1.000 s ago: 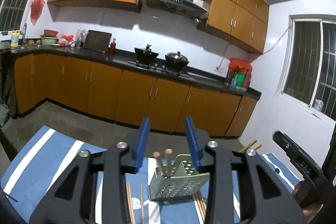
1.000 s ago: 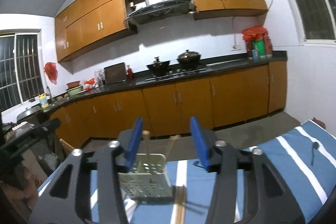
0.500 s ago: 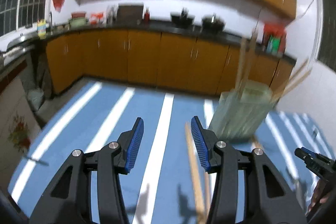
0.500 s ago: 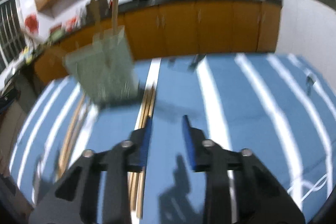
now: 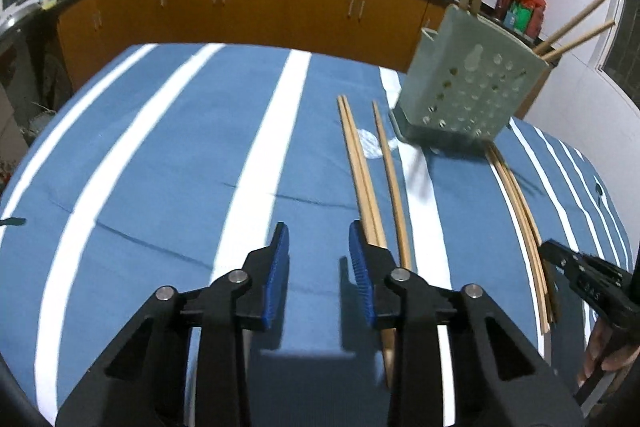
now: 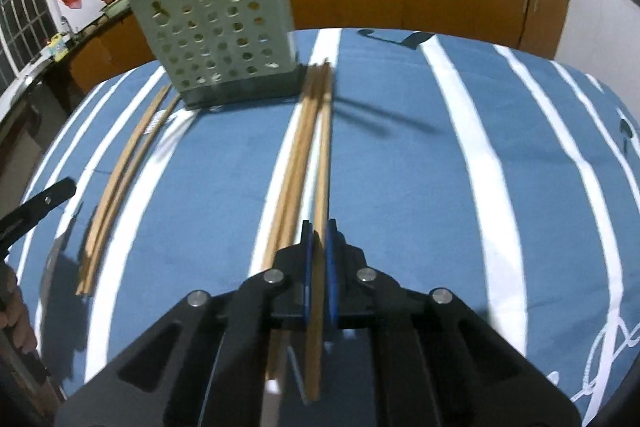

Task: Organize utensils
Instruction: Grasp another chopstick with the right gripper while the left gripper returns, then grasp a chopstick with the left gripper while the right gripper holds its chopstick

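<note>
A pale green perforated utensil holder (image 5: 470, 87) stands on the blue striped cloth with several chopsticks upright in it; it also shows in the right wrist view (image 6: 224, 31). Loose wooden chopsticks (image 5: 362, 171) lie just in front of my left gripper (image 5: 318, 253), which is open and empty, its right finger over their near ends. Another bundle of chopsticks (image 6: 298, 163) lies right of the holder. My right gripper (image 6: 318, 241) is shut on one chopstick (image 6: 324, 155) of that bundle, low over the cloth.
The blue cloth with white stripes (image 5: 160, 167) covers the table. Orange kitchen cabinets (image 5: 248, 3) and a dark counter with pots run behind. The right gripper shows at the right edge of the left wrist view (image 5: 588, 283).
Both grippers have dropped from facing the kitchen to low over the cloth. The right gripper has closed on a chopstick. The left gripper stays open.
</note>
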